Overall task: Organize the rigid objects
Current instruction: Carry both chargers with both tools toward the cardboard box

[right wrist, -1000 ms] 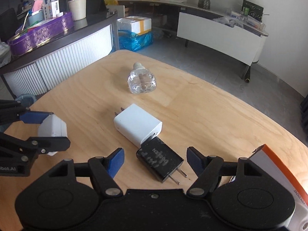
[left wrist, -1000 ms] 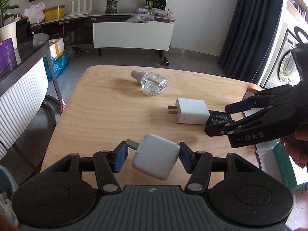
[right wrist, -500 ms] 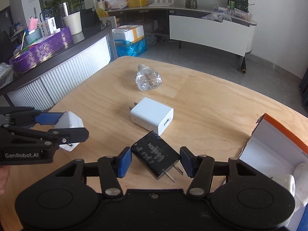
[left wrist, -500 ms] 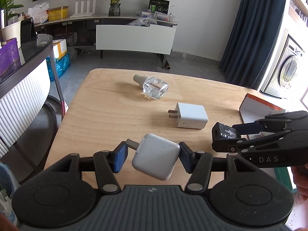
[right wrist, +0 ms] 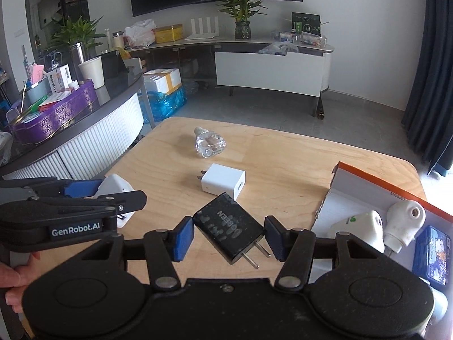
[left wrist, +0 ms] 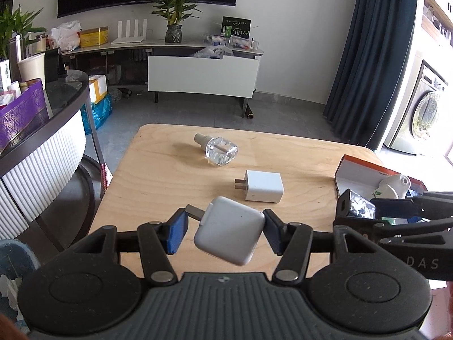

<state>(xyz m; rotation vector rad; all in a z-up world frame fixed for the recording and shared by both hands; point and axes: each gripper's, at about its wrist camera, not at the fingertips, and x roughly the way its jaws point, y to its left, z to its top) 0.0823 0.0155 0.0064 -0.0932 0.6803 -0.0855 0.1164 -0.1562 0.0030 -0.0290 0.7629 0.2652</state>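
A: The fingers, what do they hold?
B: Left gripper clamps the white adapter; right gripper clamps the black charger, both above the table, near the orange box.

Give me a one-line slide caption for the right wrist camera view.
Right gripper clamps a black charger above the wooden table, beside an open box already holding small devices.

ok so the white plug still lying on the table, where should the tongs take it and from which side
Grip the white plug across the two broad flat sides of its square body, coming down from above. It lies flat on the table, its prongs point toward the glass bottle, and open wood lies on both sides. Avoid the thin prongs.
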